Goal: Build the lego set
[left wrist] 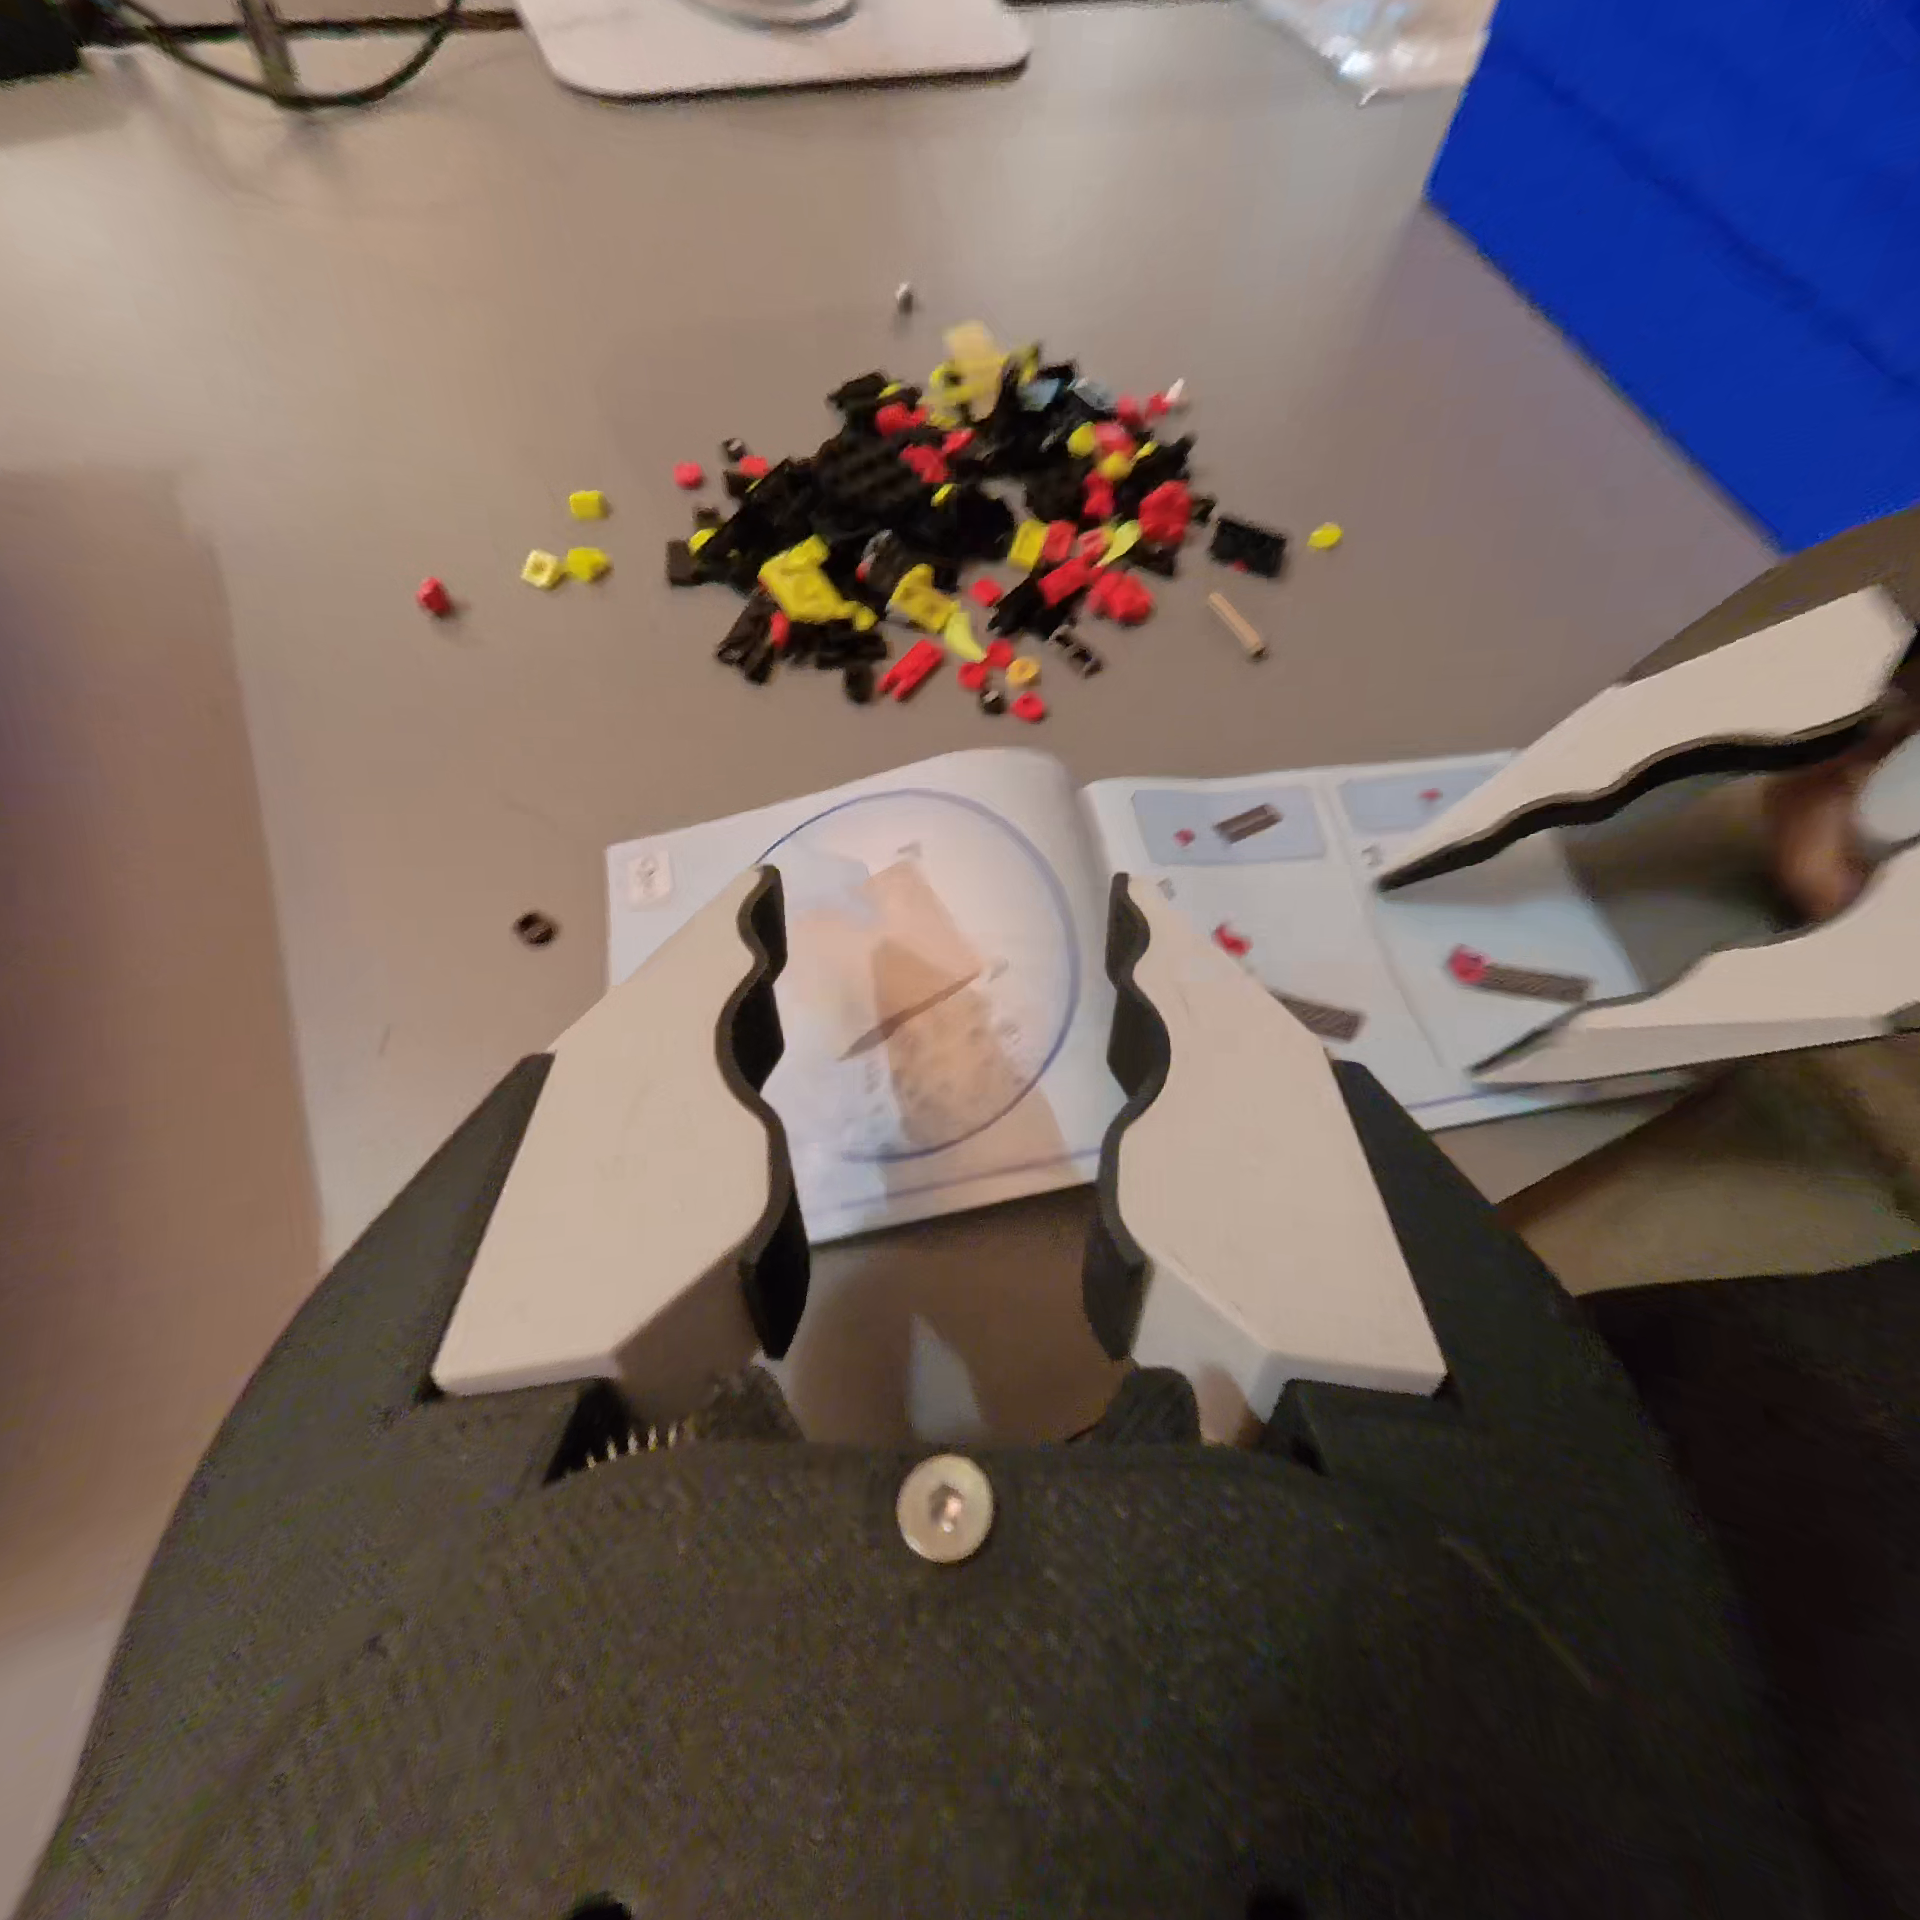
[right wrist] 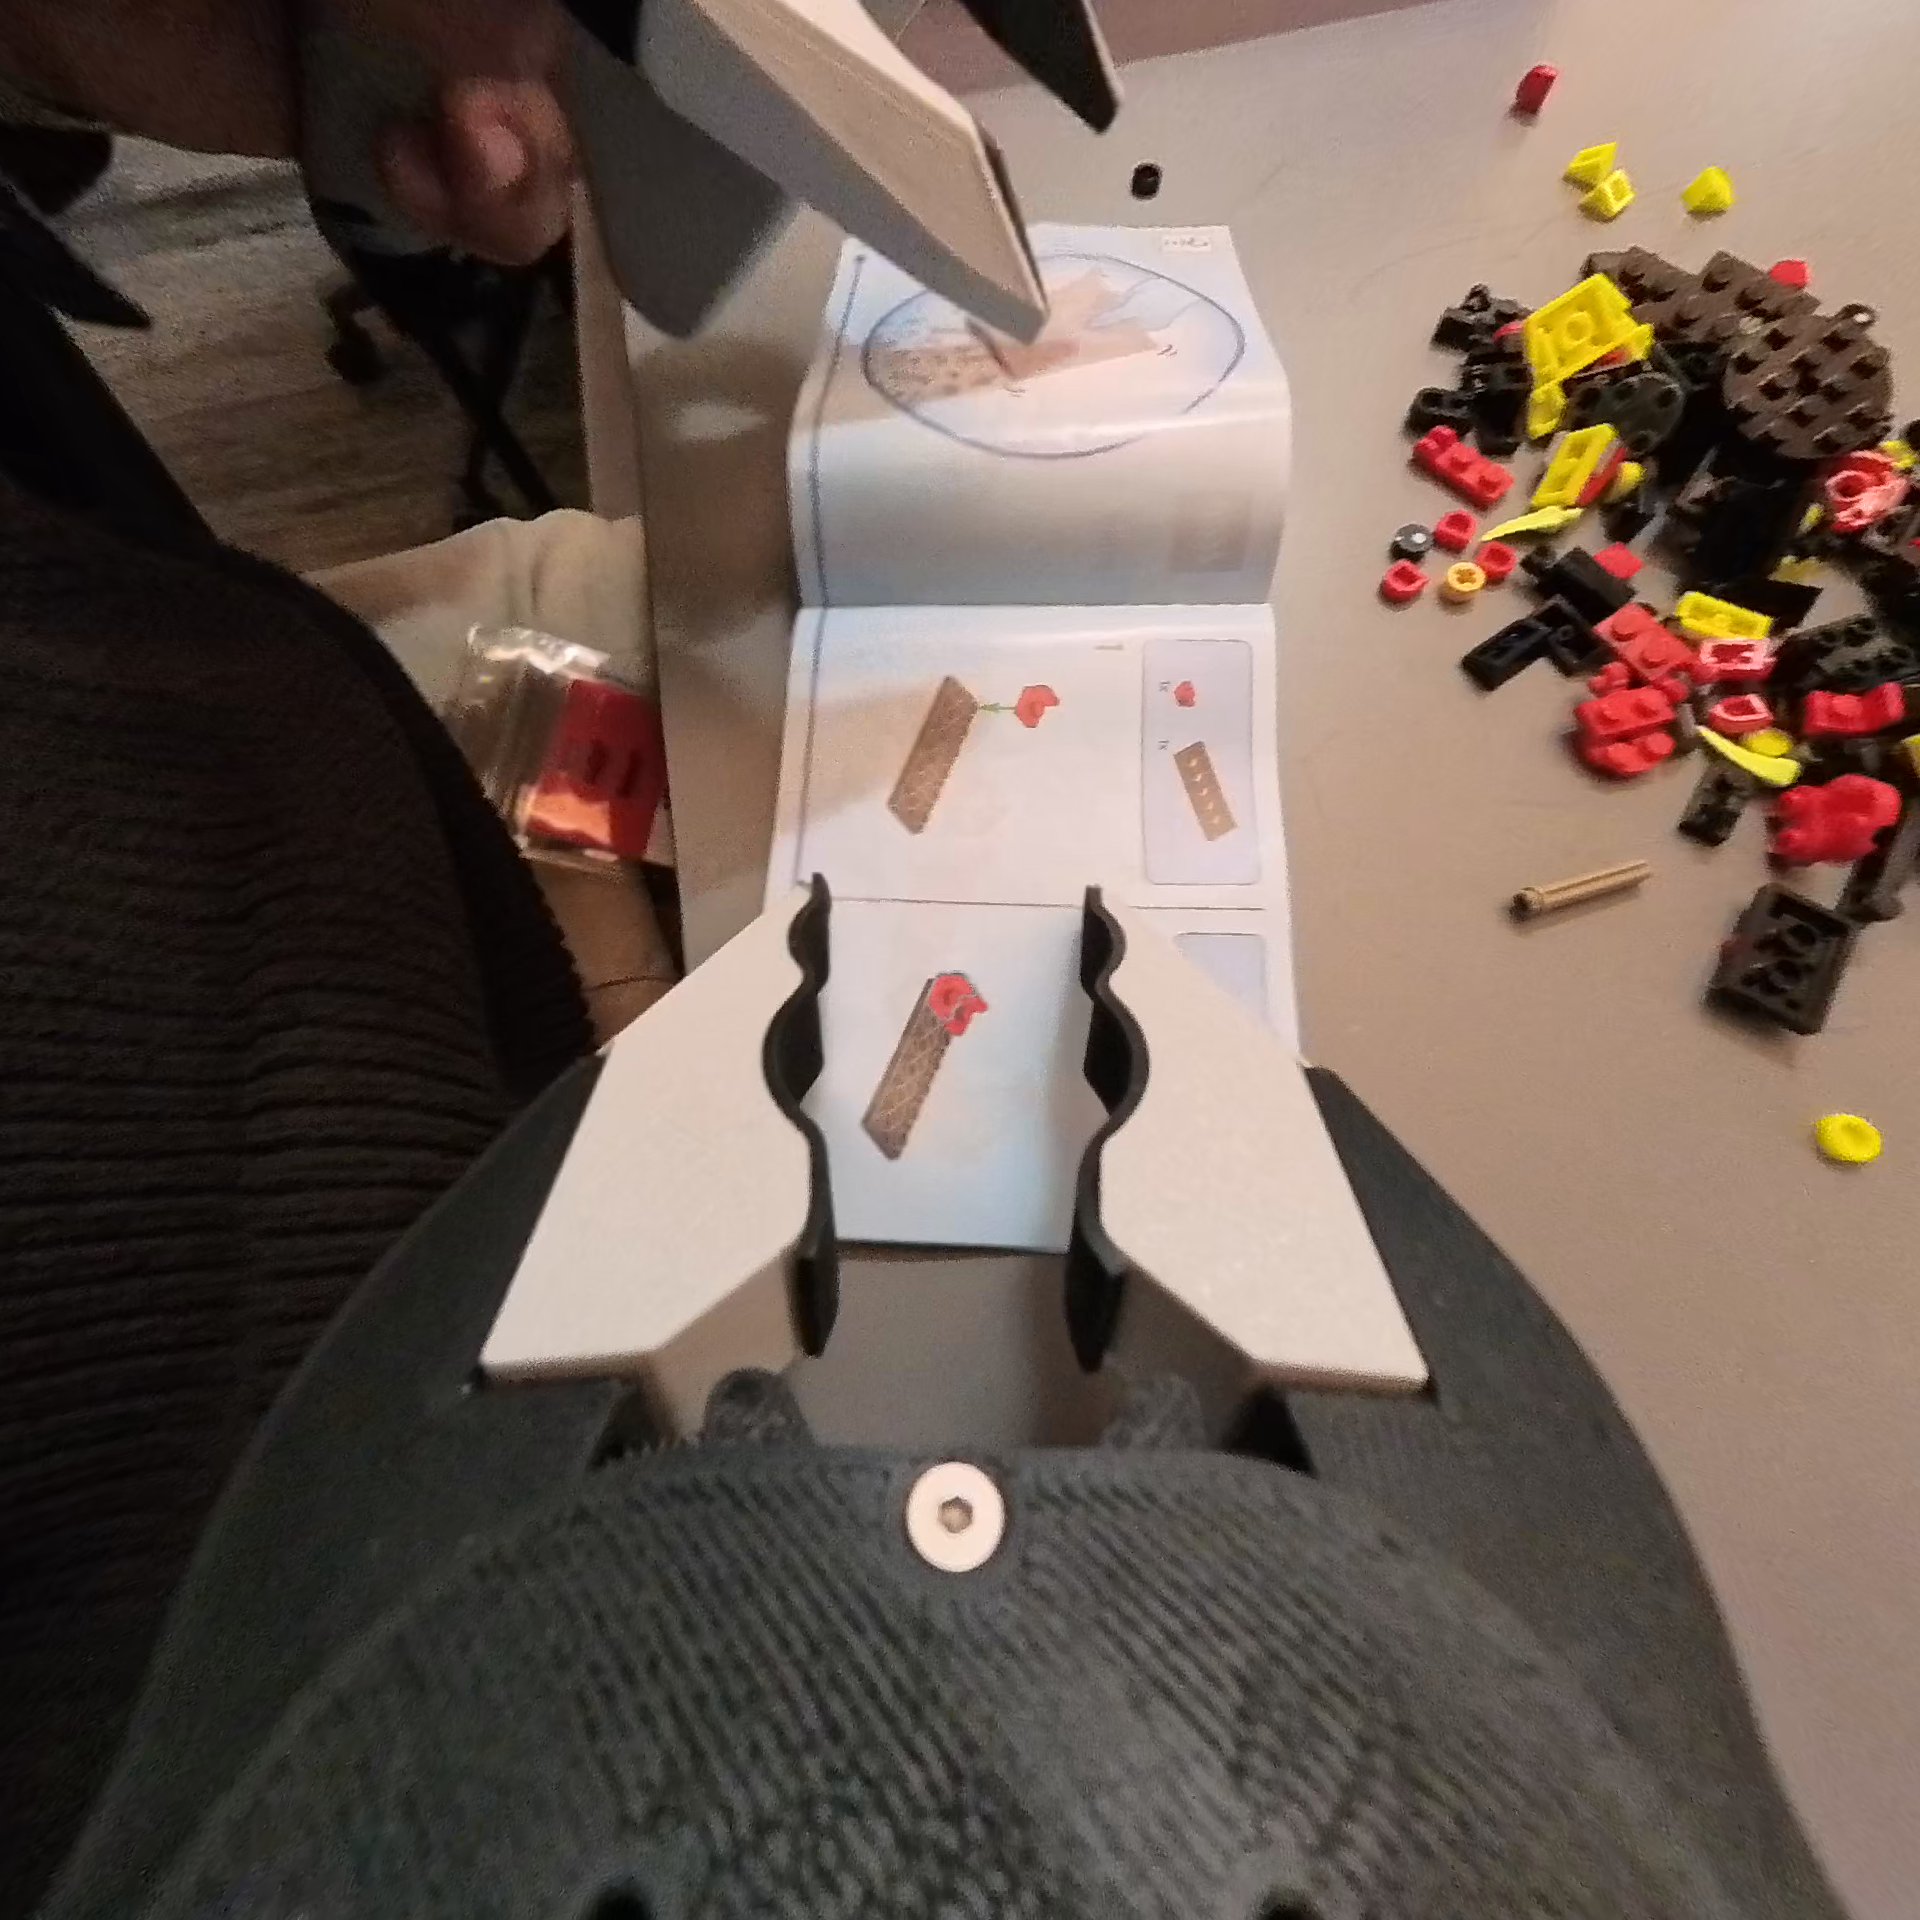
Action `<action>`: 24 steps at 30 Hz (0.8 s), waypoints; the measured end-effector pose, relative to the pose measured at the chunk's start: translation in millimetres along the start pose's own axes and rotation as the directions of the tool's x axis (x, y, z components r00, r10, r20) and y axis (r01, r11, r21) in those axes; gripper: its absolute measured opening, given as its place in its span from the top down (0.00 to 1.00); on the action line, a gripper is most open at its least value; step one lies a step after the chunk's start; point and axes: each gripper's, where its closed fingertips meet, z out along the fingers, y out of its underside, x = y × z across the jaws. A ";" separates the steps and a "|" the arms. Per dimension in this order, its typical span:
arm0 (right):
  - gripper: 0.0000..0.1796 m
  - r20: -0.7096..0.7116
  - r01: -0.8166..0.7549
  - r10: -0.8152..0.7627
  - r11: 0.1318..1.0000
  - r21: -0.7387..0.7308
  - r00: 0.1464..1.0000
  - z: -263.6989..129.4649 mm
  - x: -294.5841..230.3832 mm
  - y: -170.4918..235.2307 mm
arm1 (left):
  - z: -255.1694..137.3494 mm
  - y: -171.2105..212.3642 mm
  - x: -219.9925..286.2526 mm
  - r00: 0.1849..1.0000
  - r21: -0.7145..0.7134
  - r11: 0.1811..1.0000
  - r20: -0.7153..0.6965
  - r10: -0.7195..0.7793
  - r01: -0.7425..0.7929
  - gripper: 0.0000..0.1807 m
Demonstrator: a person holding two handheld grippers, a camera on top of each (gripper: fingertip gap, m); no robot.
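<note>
A pile of black, red and yellow lego pieces [left wrist: 966, 530] lies on the grey table, also in the right wrist view [right wrist: 1704, 582]. An open instruction booklet [left wrist: 935, 997] lies nearer, between the pile and the table's front edge; it also shows in the right wrist view [right wrist: 1039, 748]. My left gripper [left wrist: 943, 899] is open and empty above the booklet's left page. My right gripper [right wrist: 951, 904] is open and empty above the booklet's right page; it shows in the left wrist view [left wrist: 1434, 971] at the right. The left gripper shows in the right wrist view [right wrist: 1070, 208] at the top.
Loose pieces lie apart from the pile: a tan pin [right wrist: 1579, 888], a black plate [right wrist: 1782, 961], a yellow round piece [right wrist: 1847, 1138], a small black ring [left wrist: 535, 928]. A blue box [left wrist: 1704, 229] stands at the back right. Cables [left wrist: 270, 62] and a white base [left wrist: 790, 42] lie at the back. A bag with red parts [right wrist: 582, 748] sits beyond the table edge. My right gripper is the nearer one to the black plate [right wrist: 1782, 961]: about 12 centimeters, against 15 centimeters. Seen from the left wrist view [left wrist: 1253, 543] as well.
</note>
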 end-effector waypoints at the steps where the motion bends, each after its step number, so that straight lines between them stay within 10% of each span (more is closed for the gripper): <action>1: 0.74 -0.017 -0.008 0.008 1.000 0.009 1.000 -0.4 4.7 -2.0 | 1.8 -6.0 7.0 0.999 0.015 1.000 -0.040 -0.016 0.017 0.66; 10: 0.79 -0.328 -0.211 0.224 0.974 0.077 0.917 -26.1 118.6 -8.3 | 61.4 -60.6 20.4 0.973 0.044 0.986 -0.162 0.166 -0.161 0.68; 24: 0.82 -0.226 -0.347 0.391 0.914 0.210 0.892 -19.6 151.7 -14.6 | 105.8 -51.3 -75.4 0.996 -0.056 0.995 -0.042 0.076 -0.078 0.82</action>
